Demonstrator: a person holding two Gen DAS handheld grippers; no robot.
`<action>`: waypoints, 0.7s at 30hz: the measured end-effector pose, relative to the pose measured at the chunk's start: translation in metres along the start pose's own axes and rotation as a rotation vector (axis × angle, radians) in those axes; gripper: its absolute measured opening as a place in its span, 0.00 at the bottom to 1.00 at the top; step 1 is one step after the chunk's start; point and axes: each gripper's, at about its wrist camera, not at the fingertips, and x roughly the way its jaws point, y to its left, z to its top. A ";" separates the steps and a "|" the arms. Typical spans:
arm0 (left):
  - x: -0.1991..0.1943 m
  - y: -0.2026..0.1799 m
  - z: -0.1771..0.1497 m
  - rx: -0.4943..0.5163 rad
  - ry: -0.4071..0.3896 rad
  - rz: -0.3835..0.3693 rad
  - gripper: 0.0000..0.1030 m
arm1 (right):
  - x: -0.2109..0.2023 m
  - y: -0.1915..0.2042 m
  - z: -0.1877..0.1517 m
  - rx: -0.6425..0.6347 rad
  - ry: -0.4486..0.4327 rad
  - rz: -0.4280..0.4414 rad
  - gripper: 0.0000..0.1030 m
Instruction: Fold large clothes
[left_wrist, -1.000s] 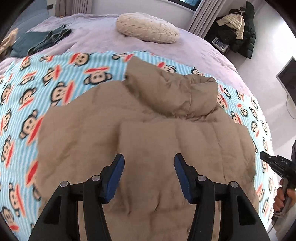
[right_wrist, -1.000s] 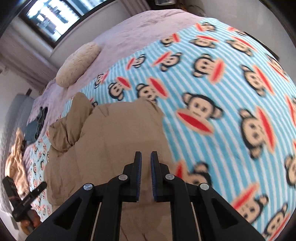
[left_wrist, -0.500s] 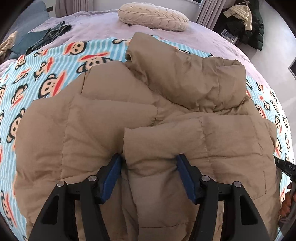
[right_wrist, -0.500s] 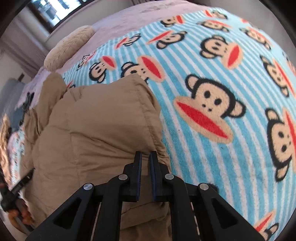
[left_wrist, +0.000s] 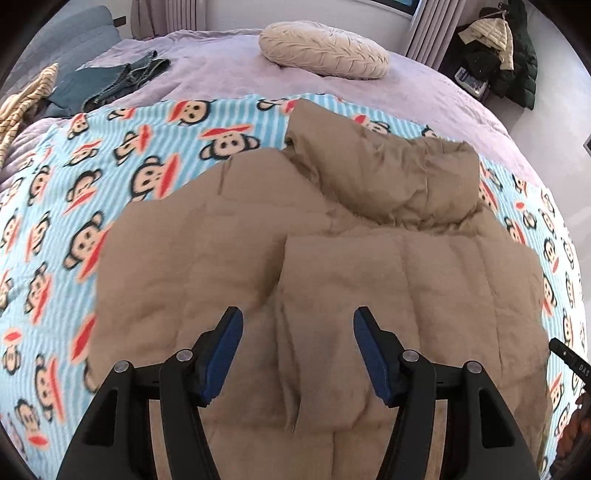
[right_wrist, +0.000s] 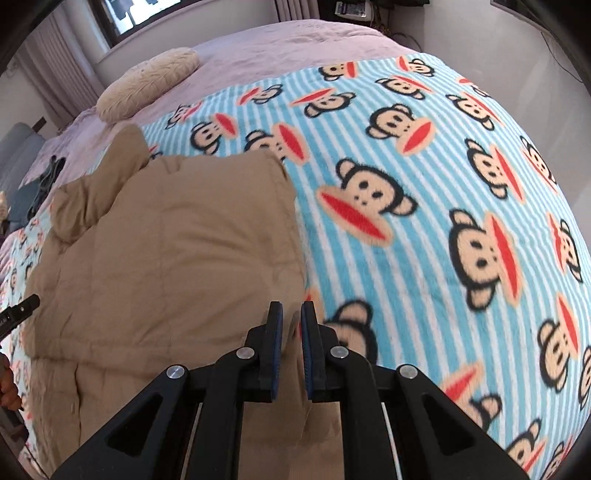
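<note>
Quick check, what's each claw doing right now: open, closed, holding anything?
Left claw: open above the tan puffer jacket, holding nothing.
Right claw: nearly shut, over the jacket's edge; a pinch on the fabric cannot be told.

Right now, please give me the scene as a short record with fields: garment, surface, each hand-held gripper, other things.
garment: tan puffer jacket, partly folded, hood toward pillow
surface: monkey-print blanket on bed
left hand-held gripper: open above jacket, nothing between pads
right hand-held gripper: nearly shut, over jacket's edge; grip unclear
other things: cream pillow; dark clothes
</note>
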 end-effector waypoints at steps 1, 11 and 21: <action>-0.004 0.001 -0.006 0.000 0.007 0.013 0.62 | -0.002 -0.001 -0.002 0.006 0.007 0.006 0.11; -0.030 -0.005 -0.046 0.002 0.099 0.072 0.62 | -0.022 -0.016 -0.023 0.074 0.106 0.066 0.11; -0.071 -0.026 -0.066 -0.008 0.119 0.098 0.87 | -0.058 -0.008 -0.036 0.062 0.148 0.149 0.52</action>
